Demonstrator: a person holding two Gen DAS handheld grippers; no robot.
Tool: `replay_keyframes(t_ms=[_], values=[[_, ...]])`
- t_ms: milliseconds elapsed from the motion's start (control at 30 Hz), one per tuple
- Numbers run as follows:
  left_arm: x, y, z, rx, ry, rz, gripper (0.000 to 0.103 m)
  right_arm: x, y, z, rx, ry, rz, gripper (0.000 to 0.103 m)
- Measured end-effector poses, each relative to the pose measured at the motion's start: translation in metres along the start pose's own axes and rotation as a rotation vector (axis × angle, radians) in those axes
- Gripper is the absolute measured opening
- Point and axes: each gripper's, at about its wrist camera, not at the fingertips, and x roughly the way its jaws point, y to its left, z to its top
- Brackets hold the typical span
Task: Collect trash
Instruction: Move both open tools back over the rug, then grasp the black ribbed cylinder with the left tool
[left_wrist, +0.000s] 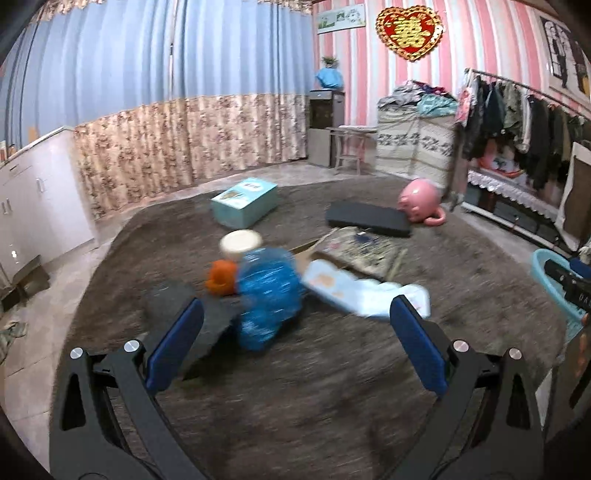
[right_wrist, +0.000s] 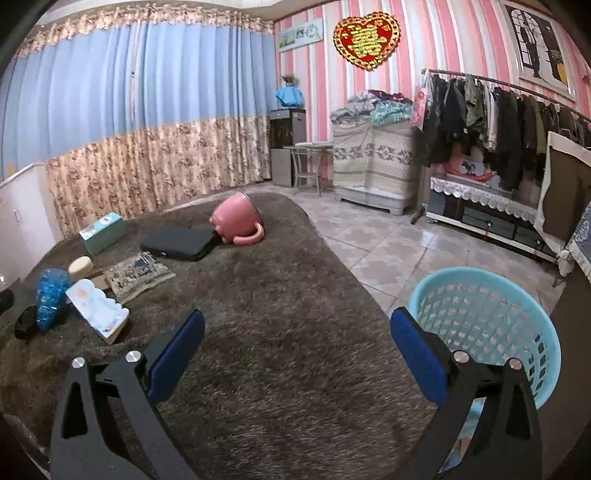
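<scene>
Presently, in the left wrist view, the left tool (left_wrist: 295, 343) hangs with fingers spread wide, empty, above the brown rug (left_wrist: 332, 387); a crumpled blue plastic bag (left_wrist: 267, 295) lies just ahead, blurred. In the right wrist view, the right tool (right_wrist: 297, 350) is likewise spread and empty, beside the light-blue basket (right_wrist: 480, 317).

Gold double-happiness sign on heart plaque (right_wrist: 366, 40)

The left tongs (left_wrist: 295, 332) hang wide apart above a brown shaggy rug (left_wrist: 314, 387), holding nothing. Just ahead lies a crumpled blue plastic bottle (left_wrist: 267, 295), blurred, with an orange object (left_wrist: 221, 279) beside it and a pale blue packet (left_wrist: 354, 288) to its right.
</scene>
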Motion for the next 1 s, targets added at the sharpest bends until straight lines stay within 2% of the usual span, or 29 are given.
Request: replay_keyframes(t_ms=[233, 367, 500, 667, 733, 833, 1000], values=[[0.003, 0.045, -0.008, -0.056, 0.043, 0.062, 0.098, 0.007, 0.006, -0.007, -0.023, 0.026, -0.061, 0.099], [0.009, 0.061, -0.012, -0.038, 0.059, 0.09, 0.098, 0.012, 0.004, -0.008, -0.006, 0.046, -0.061, 0.098], [0.023, 0.072, -0.016, -0.038, 0.093, 0.07, 0.098, 0.019, 0.004, -0.011, 0.005, 0.079, -0.025, 0.098], [0.048, 0.09, -0.021, -0.051, 0.136, 0.093, 0.098, 0.022, 0.007, -0.015, 0.002, 0.096, -0.029, 0.099], [0.054, 0.096, -0.02, -0.047, 0.15, 0.085, 0.098, 0.023, 0.008, -0.016, 0.0, 0.102, -0.031, 0.098], [0.062, 0.101, -0.018, -0.04, 0.167, 0.029, 0.098, 0.026, 0.011, -0.016, 0.0, 0.115, -0.023, 0.099], [0.077, 0.095, -0.013, -0.006, 0.188, -0.02, 0.097, 0.027, 0.023, -0.015, -0.025, 0.126, -0.017, 0.098]])
